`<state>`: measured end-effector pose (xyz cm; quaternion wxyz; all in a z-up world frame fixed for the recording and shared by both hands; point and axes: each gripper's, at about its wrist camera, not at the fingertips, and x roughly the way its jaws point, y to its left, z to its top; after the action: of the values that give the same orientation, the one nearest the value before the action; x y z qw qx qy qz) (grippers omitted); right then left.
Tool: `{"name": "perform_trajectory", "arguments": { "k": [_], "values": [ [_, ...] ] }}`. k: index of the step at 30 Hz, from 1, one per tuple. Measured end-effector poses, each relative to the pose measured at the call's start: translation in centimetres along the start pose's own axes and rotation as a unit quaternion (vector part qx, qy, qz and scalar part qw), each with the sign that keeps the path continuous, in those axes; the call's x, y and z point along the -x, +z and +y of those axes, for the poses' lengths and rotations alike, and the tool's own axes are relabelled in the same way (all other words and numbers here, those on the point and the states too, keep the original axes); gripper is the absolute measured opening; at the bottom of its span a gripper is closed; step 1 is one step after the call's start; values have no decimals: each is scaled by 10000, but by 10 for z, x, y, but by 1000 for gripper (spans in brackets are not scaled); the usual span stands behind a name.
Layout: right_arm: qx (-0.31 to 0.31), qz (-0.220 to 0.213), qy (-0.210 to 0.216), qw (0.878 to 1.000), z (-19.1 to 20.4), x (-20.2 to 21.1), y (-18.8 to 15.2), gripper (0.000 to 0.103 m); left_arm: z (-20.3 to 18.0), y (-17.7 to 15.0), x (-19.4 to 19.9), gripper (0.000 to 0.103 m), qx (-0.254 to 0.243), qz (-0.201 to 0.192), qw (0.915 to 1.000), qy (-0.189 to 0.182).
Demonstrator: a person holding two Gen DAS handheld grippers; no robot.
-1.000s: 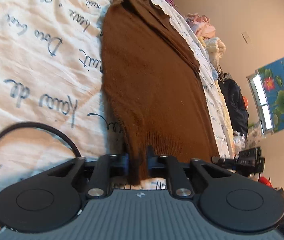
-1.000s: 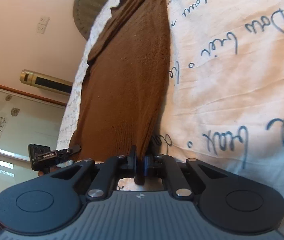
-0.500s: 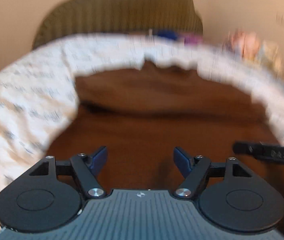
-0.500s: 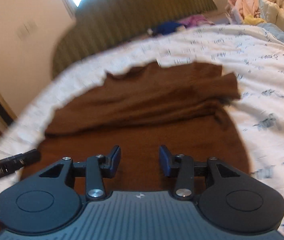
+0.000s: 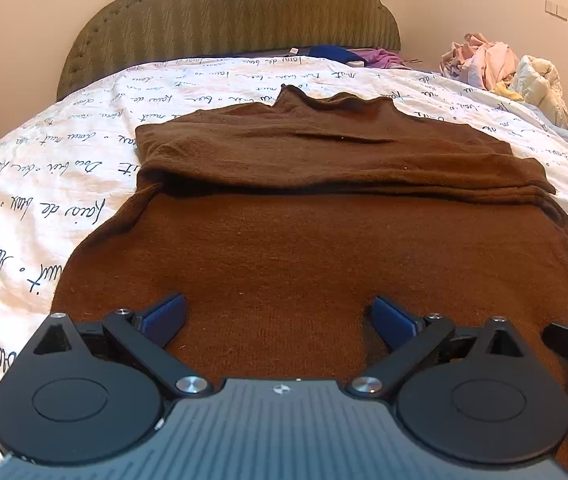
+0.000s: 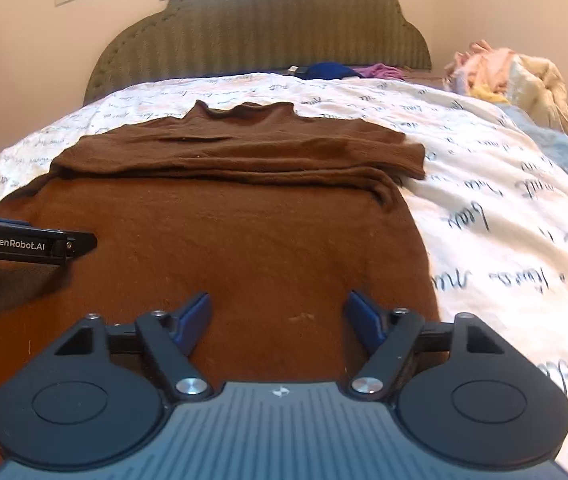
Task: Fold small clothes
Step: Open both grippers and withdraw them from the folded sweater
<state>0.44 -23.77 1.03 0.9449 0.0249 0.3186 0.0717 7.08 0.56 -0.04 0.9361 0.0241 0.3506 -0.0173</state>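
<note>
Opening over the brown sweater (image 5: 304,248) on the bed (image 5: 64,184), left gripper (image 5: 278,316) held nothing. Right view: right gripper (image 6: 278,316) likewise spreading, empty. Risk: folded sleeves (image 6: 244,160) slipping during next fold.

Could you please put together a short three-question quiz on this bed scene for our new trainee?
1. True or false: the brown sweater lies on the white bedspread with its sleeves folded across its upper part.
2. What is between the fingers of the left gripper and of the right gripper? A) a sweater hem B) nothing pinched, only the sweater lying below C) a sock
3. Fill in: the pile of pale clothes lies toward the ____ side of both views.

Key: 1 true; 2 B, both sets of jaws are opening over the knit; 3 right.
</note>
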Motion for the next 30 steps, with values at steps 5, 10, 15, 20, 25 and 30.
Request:
{"name": "perform_trajectory", "arguments": {
  "k": [5,10,15,20,25,30],
  "values": [
    [87,59,-79,9999,7,-6,5,82,-3,-2,11,98,-152,127,9994,285],
    [-53,42,42,10000,11,-10,8,82,6,-29,54,101,-213,219,9995,-105],
    [-26,51,42,10000,20,-14,11,83,18,-49,56,103,-149,75,9996,-232],
    [-187,224,43,9996,30,7,11,84,16,-47,52,103,-196,56,9996,-182],
    [268,64,138,9995,38,34,-25,88,14,-48,52,103,-222,53,9996,-184],
    [293,89,174,9994,37,38,-29,91,13,-50,53,103,-192,34,9996,-187]
  ]
}}
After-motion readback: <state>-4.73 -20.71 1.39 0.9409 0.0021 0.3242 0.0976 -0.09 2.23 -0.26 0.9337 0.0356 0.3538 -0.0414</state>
